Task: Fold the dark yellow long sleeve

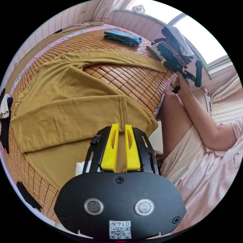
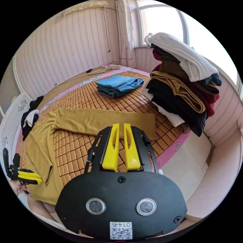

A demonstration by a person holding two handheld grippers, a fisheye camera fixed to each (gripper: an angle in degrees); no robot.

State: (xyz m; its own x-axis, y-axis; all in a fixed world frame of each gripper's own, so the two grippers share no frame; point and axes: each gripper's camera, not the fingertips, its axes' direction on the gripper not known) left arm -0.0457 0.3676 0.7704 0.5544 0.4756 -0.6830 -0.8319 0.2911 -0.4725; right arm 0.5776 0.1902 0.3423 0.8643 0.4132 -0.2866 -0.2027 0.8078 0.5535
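Note:
The dark yellow long sleeve (image 1: 63,101) lies spread on a bamboo mat (image 1: 126,78). One sleeve is folded across its body, with the cuff (image 1: 124,108) just ahead of my left gripper (image 1: 121,125). Its jaws stand together with only a thin gap, and I see no cloth pinched in them. The other sleeve (image 2: 101,120) stretches out flat towards the bed's edge. My right gripper (image 2: 121,124) hovers over that sleeve's end, jaws together. In the left gripper view a hand holds the right gripper (image 1: 165,62) beside that cuff. The left gripper (image 2: 38,181) sits by the folded cuff.
A folded blue garment (image 2: 119,84) lies at the far side of the mat. A tall pile of folded clothes (image 2: 182,83) stands at the bed's corner by the window. Dark clothes (image 2: 29,117) lie beyond the shirt's collar end. The person's leg (image 1: 174,121) is against the bed's edge.

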